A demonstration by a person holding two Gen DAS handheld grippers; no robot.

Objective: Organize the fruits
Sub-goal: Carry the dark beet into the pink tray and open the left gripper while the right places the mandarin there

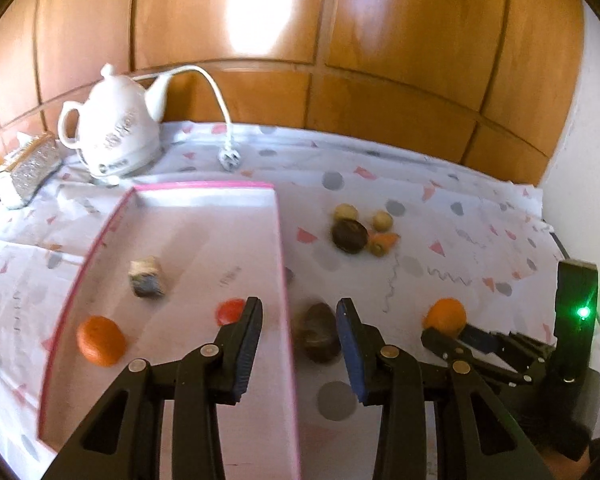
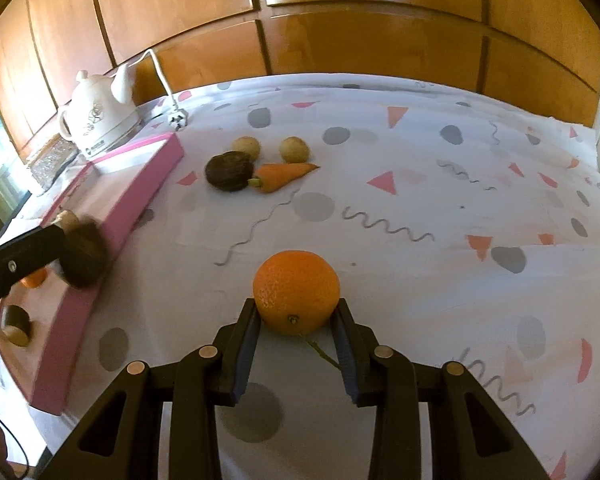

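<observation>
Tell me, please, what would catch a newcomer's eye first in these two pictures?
Probably the bright orange between the right gripper fingers, low on the patterned cloth. Next, the pink-rimmed tray at left holding a mandarin, with the white kettle behind it.

Bright daylight glared off the far wood panels [image 1: 256, 12]. Fisheye bent and darkened the edges. The near-left brown fruit [image 2: 85, 254] was motion-blurred.

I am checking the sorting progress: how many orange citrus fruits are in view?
2. One orange fruit lies inside the pink tray, near its left wall. The other orange sits on the tablecloth between the right gripper fingers. Others may be hidden.
</observation>
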